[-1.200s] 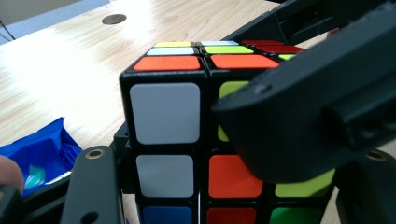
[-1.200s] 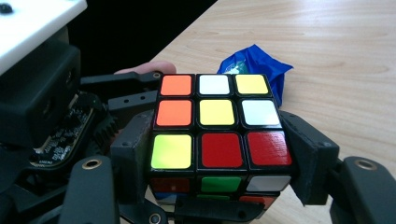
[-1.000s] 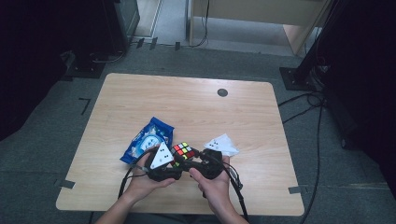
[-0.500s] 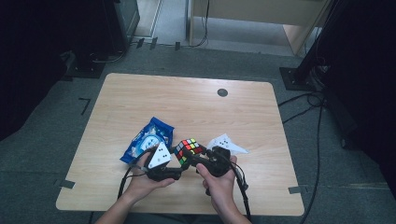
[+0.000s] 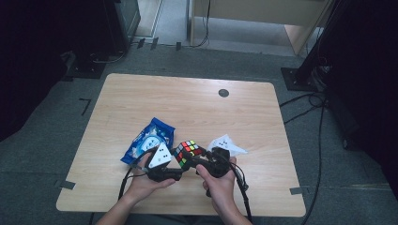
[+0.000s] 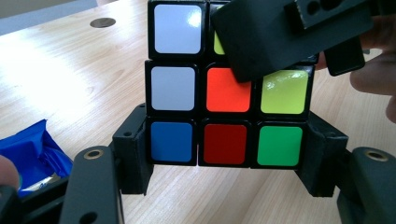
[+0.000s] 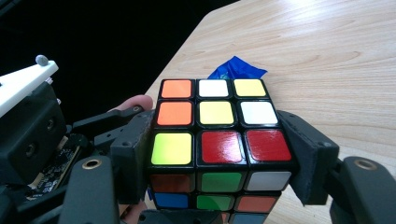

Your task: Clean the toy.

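Right now we hold the Rubik's cube (image 5: 187,152) just above the near edge of the wooden table (image 5: 197,105), clamped from both sides: our left gripper (image 6: 224,158) is closed on the cube's bottom layer, and our right gripper (image 7: 219,154) is closed on the layer facing its own camera. As we judge it, the main risk is misalignment: if we twist while the layers sit slightly off square, the cube could jam or pop a piece. Each pair of jaws catches only one layer, so an uneven pull could let the cube slip out and drop onto the table, or onto the blue snack packet (image 5: 149,140) lying just beside our left hand (image 5: 143,180). The two grippers also sit very close together, so their bodies could collide mid-turn and knock the grip loose.
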